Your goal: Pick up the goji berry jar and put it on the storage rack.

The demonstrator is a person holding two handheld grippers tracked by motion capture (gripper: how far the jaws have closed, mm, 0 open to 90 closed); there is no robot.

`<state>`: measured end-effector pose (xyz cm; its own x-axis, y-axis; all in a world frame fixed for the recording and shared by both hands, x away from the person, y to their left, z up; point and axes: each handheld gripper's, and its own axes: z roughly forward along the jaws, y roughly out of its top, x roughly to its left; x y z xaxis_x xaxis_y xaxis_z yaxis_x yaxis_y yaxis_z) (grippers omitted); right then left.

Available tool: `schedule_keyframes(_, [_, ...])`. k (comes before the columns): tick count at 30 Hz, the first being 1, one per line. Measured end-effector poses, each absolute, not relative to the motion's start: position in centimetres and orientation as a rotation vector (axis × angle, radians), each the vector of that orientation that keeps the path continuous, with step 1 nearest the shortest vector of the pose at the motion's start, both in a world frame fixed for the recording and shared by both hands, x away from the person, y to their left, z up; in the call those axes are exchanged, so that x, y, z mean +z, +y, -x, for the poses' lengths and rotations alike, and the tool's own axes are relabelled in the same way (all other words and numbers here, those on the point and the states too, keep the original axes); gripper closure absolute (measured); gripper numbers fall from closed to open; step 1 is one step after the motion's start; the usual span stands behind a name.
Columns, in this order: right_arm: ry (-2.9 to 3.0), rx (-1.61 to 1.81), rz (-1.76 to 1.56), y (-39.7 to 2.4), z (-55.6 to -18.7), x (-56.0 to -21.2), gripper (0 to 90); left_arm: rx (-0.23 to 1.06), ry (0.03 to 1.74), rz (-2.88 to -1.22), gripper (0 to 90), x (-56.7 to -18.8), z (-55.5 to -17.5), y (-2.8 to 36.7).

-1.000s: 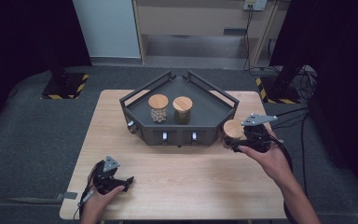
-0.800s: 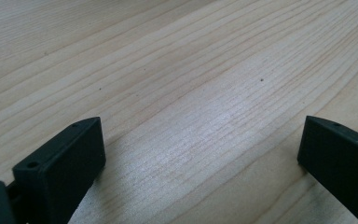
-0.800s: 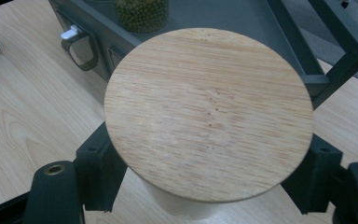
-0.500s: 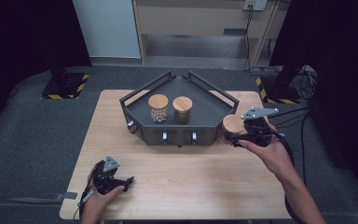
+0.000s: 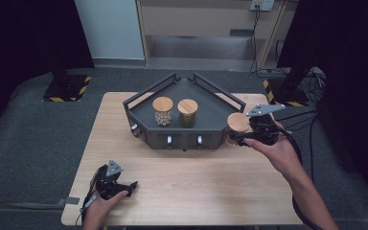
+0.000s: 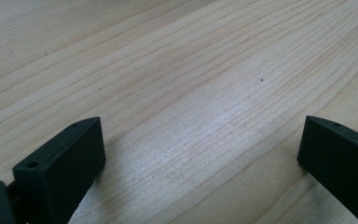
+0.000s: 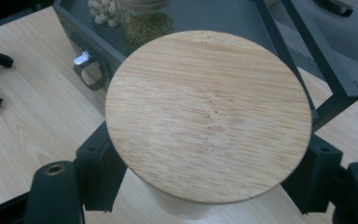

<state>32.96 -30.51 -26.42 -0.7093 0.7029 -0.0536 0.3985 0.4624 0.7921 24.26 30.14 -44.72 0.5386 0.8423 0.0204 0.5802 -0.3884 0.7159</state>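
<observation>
1. Jars: two wood-lidded jars (image 5: pixel 175 111) already stand in the grey tray (image 5: pixel 210 123).
2. Right gripper (image 5: pixel 238 139) clamps the third jar (image 5: pixel 237 123) beside the tray; I judge placing remains.
3. Left gripper (image 5: pixel 129 188) rests open on the desk (image 5: pixel 206 187).

Three wooden-lidded jars: two stand inside the dark tray (image 5: pixel 211 120), one with pale balls (image 5: pixel 162 111), one with green grains (image 5: pixel 187 112); the third jar (image 5: pixel 238 125) is just beside the tray's right corner.
</observation>
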Motion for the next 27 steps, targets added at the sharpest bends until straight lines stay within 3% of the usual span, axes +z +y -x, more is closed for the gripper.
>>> schedule_keyframes(27, [2.338, 1.143, -0.922, -29.5, -34.5, -24.8, 26.1, 0.508, 1.145, -2.112, 0.0, -44.7, -24.3, 30.1])
